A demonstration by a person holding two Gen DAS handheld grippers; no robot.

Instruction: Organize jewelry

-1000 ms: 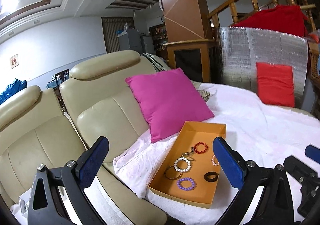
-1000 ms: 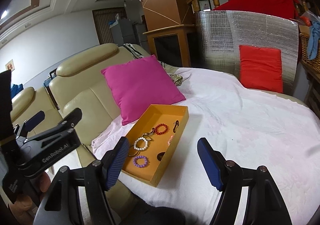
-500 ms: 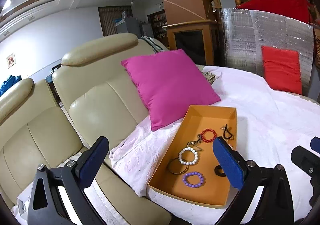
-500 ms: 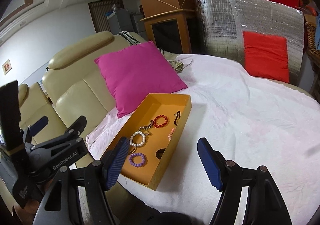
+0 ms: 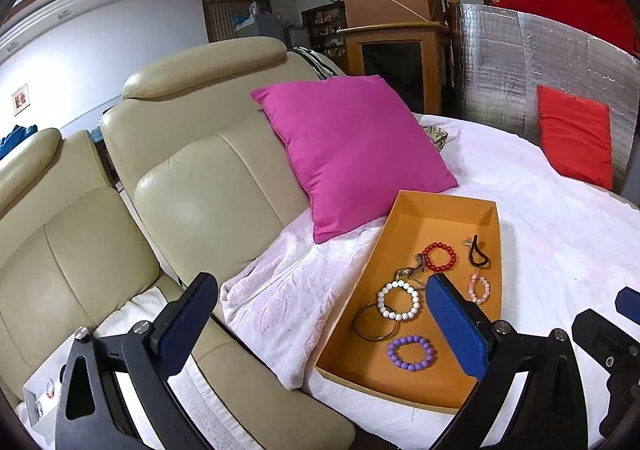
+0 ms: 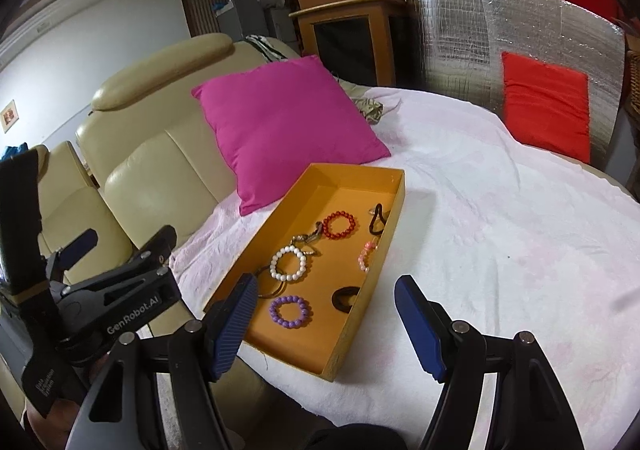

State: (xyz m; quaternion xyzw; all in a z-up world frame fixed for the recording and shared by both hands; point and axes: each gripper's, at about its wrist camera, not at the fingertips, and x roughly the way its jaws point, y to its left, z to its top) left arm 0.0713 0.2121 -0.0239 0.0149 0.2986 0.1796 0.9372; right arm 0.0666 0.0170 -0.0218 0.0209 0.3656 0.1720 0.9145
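Note:
An orange tray (image 5: pixel 408 221) (image 6: pixel 304 189) lies on a white cloth and holds several bracelets: red beads (image 5: pixel 440 256) (image 6: pixel 339 225), white beads (image 5: pixel 398 300) (image 6: pixel 288 264), purple beads (image 5: pixel 411 352) (image 6: pixel 289 312), pink beads (image 5: pixel 479 288) (image 6: pixel 366 254), a thin metal bangle (image 5: pixel 375 321), a black cord (image 5: pixel 478 254) (image 6: pixel 376 223) and a black ring (image 6: pixel 345 298). My left gripper (image 5: pixel 320 324) is open and empty, just short of the tray's near left corner. My right gripper (image 6: pixel 326 322) is open and empty over the tray's near end.
A magenta pillow (image 5: pixel 352 153) (image 6: pixel 284 125) leans on a cream leather sofa (image 5: pixel 192 177) behind the tray. A silver foil panel (image 5: pixel 532 65) with a red cushion (image 5: pixel 574 137) stands at the back right. The white cloth (image 6: pixel 500 230) spreads to the right.
Both grippers have moved closer to the tray, which now looms larger and lower in both views. Both stay open and empty.

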